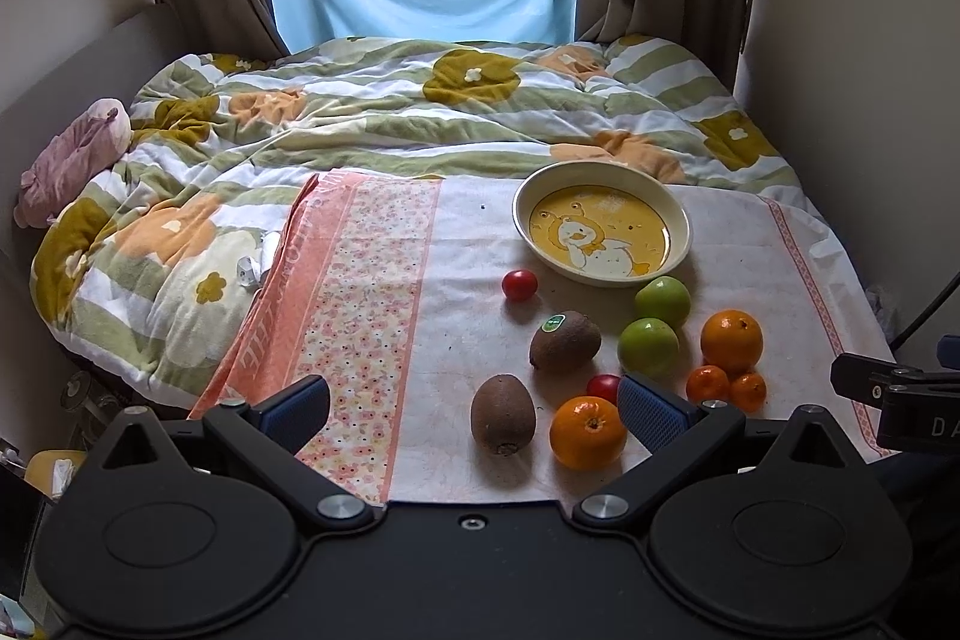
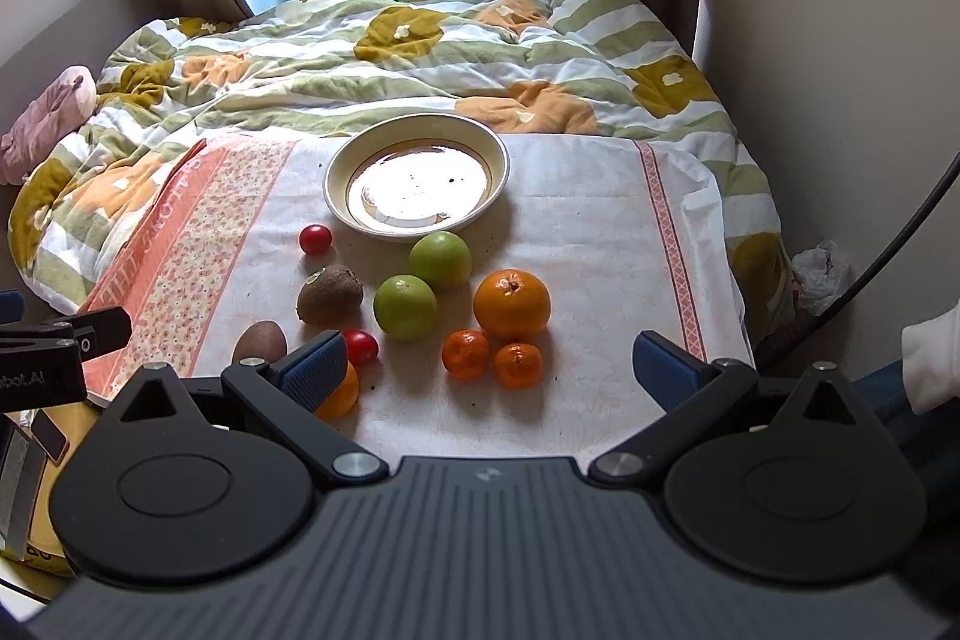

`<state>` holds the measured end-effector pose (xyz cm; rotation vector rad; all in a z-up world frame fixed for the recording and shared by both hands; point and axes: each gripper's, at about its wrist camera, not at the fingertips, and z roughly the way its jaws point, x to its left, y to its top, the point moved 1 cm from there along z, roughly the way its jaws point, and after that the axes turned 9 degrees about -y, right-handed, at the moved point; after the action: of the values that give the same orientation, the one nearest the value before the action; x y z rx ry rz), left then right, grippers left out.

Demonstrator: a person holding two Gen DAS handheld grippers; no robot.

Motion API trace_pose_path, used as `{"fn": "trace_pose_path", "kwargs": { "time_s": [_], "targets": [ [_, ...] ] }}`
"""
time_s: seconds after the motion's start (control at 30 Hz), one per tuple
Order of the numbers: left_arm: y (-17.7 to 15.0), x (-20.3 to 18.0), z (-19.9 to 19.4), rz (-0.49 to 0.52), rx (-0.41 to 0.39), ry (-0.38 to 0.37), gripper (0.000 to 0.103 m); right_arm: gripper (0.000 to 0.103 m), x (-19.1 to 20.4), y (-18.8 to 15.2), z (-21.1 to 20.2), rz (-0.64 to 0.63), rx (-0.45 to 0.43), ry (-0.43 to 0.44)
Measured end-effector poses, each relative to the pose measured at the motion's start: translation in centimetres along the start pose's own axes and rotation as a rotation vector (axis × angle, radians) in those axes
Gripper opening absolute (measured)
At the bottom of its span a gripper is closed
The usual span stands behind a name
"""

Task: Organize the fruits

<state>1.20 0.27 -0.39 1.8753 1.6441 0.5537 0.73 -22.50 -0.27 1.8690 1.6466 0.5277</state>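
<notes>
Fruit waiting on the bed, dish empty, both tools spread wide.

On the bed's cloth (image 2: 576,196), the duck-printed dish (image 1: 677,207) sits bare behind loose oranges (image 2: 511,303), green apples (image 2: 405,307), kiwis (image 1: 564,340), mandarins (image 2: 465,353) and cherry tomatoes (image 2: 315,239). The left gripper (image 1: 474,409) and right gripper (image 2: 489,370) hover near, jaws open, holding nothing. Best, I think, to take an outer fruit first, squeezing gently so neighbours don't roll.

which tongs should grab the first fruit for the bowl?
Probably left. The left tongs are open with the near kiwi and near orange right between their fingers. The right tongs are open over the two small mandarins, a tighter pick. The bowl holds nothing yet.
</notes>
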Motion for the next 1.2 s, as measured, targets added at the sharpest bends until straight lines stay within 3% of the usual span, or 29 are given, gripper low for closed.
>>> {"fn": "trace_pose_path", "kwargs": {
  "time_s": [1.2],
  "targets": [
    [0.2, 0.14, 0.35, 0.004, 0.002, 0.01, 0.103, 0.103, 0.12, 0.2, 0.2, 0.005, 0.003, 0.011]
  ]
}}
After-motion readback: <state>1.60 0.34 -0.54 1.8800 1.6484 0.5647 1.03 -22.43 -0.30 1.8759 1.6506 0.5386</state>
